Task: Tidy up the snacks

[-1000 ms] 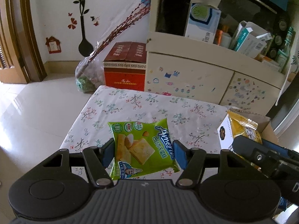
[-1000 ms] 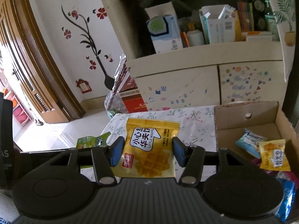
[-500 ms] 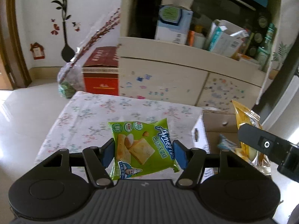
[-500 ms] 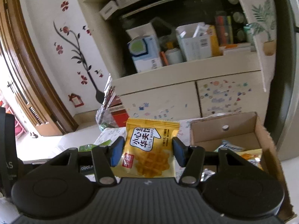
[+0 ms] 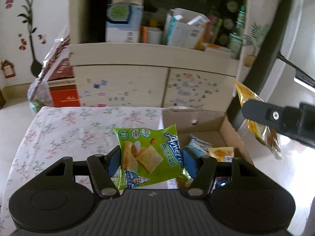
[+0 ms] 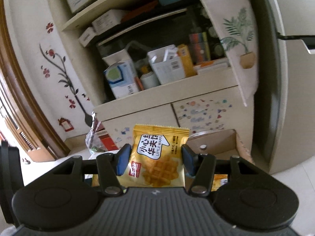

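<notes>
The left hand-held gripper [image 5: 151, 162] is clamped on a green cracker packet [image 5: 150, 157] at the near-left corner of the open cardboard box [image 5: 229, 126], which lies ahead and to its right on the table [image 5: 65, 129]. The right hand-held gripper [image 6: 156, 158] pinches a yellow waffle packet [image 6: 159, 157] high beside the box's right wall. By my reading the left one is nearer the opening.

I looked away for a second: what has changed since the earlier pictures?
Both claws swung right, toward the cardboard box. The left claw carried the green packet from over the table to the box's edge; the right claw lifted the yellow waffle packet higher. Both grips are unchanged, and nothing was released.
</notes>
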`<control>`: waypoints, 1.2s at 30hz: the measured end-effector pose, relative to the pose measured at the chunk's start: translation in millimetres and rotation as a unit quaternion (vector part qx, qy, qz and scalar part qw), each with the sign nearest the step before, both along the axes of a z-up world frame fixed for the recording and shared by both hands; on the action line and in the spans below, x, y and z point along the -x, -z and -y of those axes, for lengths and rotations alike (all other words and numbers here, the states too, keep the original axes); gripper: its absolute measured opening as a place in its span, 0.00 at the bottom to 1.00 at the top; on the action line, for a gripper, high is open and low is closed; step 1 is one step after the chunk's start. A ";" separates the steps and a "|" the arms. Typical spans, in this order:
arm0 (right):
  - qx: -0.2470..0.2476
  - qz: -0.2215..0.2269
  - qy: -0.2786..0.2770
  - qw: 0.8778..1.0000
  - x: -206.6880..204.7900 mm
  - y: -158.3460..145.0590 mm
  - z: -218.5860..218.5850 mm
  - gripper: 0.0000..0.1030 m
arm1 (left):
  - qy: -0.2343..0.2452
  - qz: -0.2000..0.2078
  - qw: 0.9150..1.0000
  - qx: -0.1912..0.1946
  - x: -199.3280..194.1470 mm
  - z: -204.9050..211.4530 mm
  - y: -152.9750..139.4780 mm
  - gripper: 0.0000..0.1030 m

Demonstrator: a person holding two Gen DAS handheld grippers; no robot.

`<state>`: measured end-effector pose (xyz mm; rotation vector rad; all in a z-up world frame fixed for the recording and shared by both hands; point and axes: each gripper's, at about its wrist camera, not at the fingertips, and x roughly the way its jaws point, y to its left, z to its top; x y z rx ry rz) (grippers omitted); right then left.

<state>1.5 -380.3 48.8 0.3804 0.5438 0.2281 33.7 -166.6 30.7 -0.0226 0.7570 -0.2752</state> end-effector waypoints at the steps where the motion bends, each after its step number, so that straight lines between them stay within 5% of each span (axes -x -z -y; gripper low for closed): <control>1: -0.002 -0.003 0.004 1.000 -0.7 1.2 4.1 0.54 | 0.007 0.001 1.000 0.000 0.4 4.1 1.5 0.68; 11: -0.029 -0.033 0.046 0.998 -8.8 21.9 37.2 0.56 | 0.067 -0.008 0.998 0.000 -5.0 47.8 22.9 0.68; 22: -0.064 -0.064 0.076 0.993 -20.5 41.9 53.4 0.58 | 0.077 -0.011 0.997 -0.008 -24.2 71.0 43.4 0.73; 23: -0.068 -0.065 0.079 0.992 -21.3 42.8 54.4 0.59 | 0.075 -0.011 0.997 -0.015 -23.8 72.1 43.6 0.76; 26: -0.078 -0.067 0.083 0.991 -23.1 43.7 55.3 0.83 | 0.069 0.000 0.997 -0.033 -21.0 73.7 41.2 0.91; 36: -0.054 -0.055 0.093 0.993 -11.5 26.9 49.7 0.90 | 0.069 0.010 0.995 -0.070 1.8 68.3 22.3 1.00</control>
